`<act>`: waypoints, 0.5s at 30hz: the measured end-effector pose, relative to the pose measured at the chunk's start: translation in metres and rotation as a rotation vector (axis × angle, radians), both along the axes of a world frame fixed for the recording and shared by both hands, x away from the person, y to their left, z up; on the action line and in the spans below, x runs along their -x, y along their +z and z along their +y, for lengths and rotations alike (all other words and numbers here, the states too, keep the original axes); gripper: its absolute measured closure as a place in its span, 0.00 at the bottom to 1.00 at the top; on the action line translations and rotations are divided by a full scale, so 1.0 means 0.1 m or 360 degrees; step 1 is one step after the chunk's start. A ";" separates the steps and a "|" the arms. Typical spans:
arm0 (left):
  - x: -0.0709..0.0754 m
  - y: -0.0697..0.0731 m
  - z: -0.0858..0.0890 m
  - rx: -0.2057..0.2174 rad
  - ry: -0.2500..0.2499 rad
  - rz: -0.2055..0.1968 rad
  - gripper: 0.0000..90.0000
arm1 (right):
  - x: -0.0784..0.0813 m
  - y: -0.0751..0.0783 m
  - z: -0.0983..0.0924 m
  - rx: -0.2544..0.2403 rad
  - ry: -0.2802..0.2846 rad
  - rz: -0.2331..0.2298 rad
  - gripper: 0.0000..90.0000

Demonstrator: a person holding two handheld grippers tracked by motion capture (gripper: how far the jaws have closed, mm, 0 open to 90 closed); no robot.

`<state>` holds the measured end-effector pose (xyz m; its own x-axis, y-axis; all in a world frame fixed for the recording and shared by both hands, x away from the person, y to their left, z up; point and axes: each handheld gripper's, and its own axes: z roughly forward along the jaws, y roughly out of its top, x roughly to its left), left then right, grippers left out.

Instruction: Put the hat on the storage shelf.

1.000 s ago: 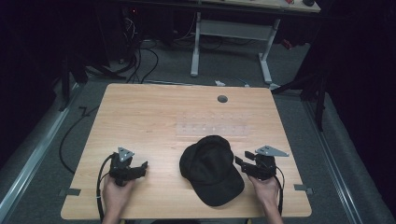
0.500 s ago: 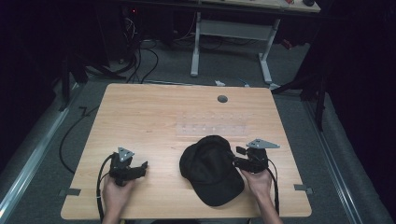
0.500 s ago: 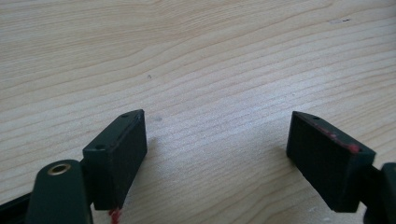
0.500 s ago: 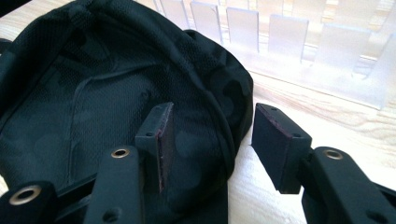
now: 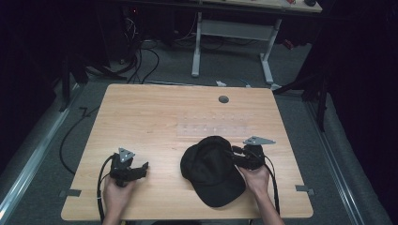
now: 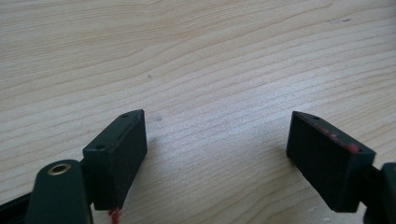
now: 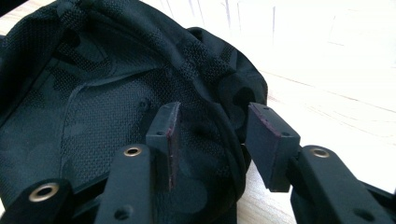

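A black cap (image 5: pixel 211 171) lies crown down on the wooden table (image 5: pixel 164 112), near the front edge, with its brim towards the person. My right gripper (image 5: pixel 233 153) is at the cap's right rim. In the right gripper view its jaws (image 7: pixel 212 126) stand open astride the rim of the cap (image 7: pixel 93 93), one jaw inside the mesh lining and one outside. My left gripper (image 5: pixel 143 168) rests at the front left, apart from the cap. Its jaws (image 6: pixel 217 140) are wide open over bare wood (image 6: pixel 187 56).
A round cable hole (image 5: pixel 223 99) sits near the table's far edge, and a faint clear strip (image 5: pixel 213 129) lies just beyond the cap. Cables (image 5: pixel 141 56) and a white desk frame (image 5: pixel 234 33) are on the floor behind the table.
My right gripper has moved left and slightly forward, bringing its jaws onto the cap's rim. The left gripper has stayed in place.
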<state>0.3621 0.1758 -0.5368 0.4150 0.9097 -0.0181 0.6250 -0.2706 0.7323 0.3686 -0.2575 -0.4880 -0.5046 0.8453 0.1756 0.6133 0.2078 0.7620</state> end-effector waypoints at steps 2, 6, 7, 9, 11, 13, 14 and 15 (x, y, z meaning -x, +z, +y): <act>0.00 0.00 0.00 0.0000 0.0000 0.0000 0.23 | -0.02 -0.01 0.01 -0.0003 0.0010 0.0004 0.65; 0.00 0.00 0.00 0.0000 0.0000 0.0000 0.23 | -0.05 -0.02 0.01 -0.0005 0.0022 0.0009 0.68; 0.00 0.00 0.00 0.0000 0.0002 -0.0002 0.23 | -0.05 -0.02 0.01 -0.0005 0.0024 0.0013 0.69; 0.00 0.00 0.00 0.0000 0.0001 -0.0002 0.23 | -0.07 -0.03 0.01 -0.0013 0.0033 0.0023 0.70; 0.00 0.00 0.00 0.0000 0.0000 0.0000 0.23 | -0.07 -0.03 0.00 -0.0018 0.0040 0.0021 0.71; 0.00 0.00 0.00 0.0000 0.0000 0.0000 0.23 | -0.08 -0.04 -0.01 -0.0019 0.0053 0.0014 0.73; 0.00 0.00 0.00 0.0000 0.0000 0.0000 0.23 | -0.08 -0.04 -0.01 -0.0019 0.0053 0.0014 0.73; 0.00 0.00 0.00 0.0000 0.0002 -0.0003 0.23 | -0.08 -0.04 -0.03 -0.0030 0.0062 0.0020 0.75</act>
<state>0.3621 0.1757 -0.5369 0.4141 0.9101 -0.0173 0.6239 -0.2700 0.7334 0.3766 -0.2600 -0.4917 -0.5345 0.8217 0.1979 0.6147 0.2172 0.7582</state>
